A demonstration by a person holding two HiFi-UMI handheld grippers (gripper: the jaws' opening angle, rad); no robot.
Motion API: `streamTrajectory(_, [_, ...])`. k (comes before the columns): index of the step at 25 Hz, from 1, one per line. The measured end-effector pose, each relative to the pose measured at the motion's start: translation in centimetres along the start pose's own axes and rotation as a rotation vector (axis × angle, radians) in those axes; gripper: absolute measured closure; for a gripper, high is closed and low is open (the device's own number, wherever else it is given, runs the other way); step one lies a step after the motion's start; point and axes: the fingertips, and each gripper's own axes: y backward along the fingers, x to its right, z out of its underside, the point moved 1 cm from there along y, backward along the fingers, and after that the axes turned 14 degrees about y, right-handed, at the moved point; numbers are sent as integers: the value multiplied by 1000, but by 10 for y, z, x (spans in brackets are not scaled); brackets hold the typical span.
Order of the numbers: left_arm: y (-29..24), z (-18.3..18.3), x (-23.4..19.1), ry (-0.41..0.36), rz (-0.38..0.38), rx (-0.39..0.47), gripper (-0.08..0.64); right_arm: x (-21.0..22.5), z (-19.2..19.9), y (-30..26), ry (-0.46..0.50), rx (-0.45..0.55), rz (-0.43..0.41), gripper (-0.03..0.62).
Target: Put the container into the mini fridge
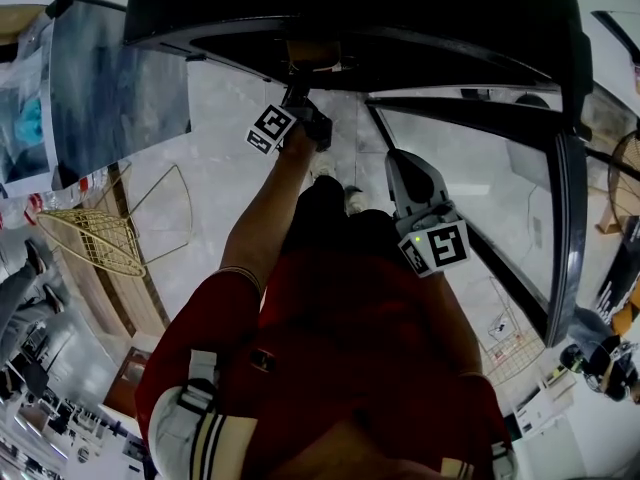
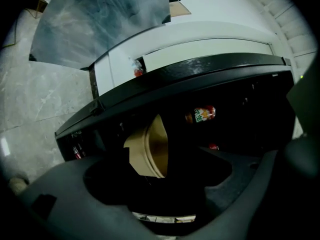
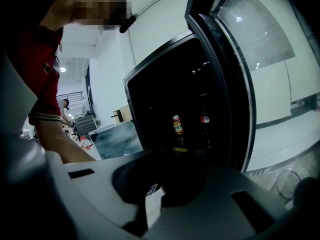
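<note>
A tan container (image 2: 147,149) rests tilted on its side inside the dark mini fridge (image 2: 200,74). It lies ahead of my left gripper (image 2: 185,171), between the wide-apart jaws, and neither pad touches it. In the head view the left gripper (image 1: 300,93) reaches into the fridge (image 1: 350,8) mouth, where a tan edge of the container (image 1: 312,54) shows. My right gripper (image 1: 410,173) hangs lower, beside the open glass door (image 1: 560,218), jaws together and holding nothing. The right gripper view looks into the open fridge (image 3: 150,84) past its door (image 3: 240,59).
A labelled bottle (image 2: 202,114) lies in the fridge behind the container. A can (image 3: 176,124) and a bottle (image 3: 204,119) stand on a shelf. A yellow wire basket (image 1: 95,238) lies on the floor at left, and a glass (image 3: 287,184) stands by the door.
</note>
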Motion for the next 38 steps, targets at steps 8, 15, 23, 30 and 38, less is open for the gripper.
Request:
streamTrajectory(8, [49,22,67,-100,132,-70,198,-4,-18,4,5,43,-27,598])
streamTrajectory(15, [104,37,130,-189,212,-89,283,-5,-36,13,0,91,-43,598])
streamTrajectory(23, [143,68,189,-425,277,-171,478,-13,-53,25,6,146,-84,598])
streamTrajectory(30, [179,114,233,-753,319,-217,543,-18,-66,55,11,206,-104,598])
streamTrajectory(38, [228,158,273,-1060,369,-208,552,-31,-76,91,18,276,-133,598])
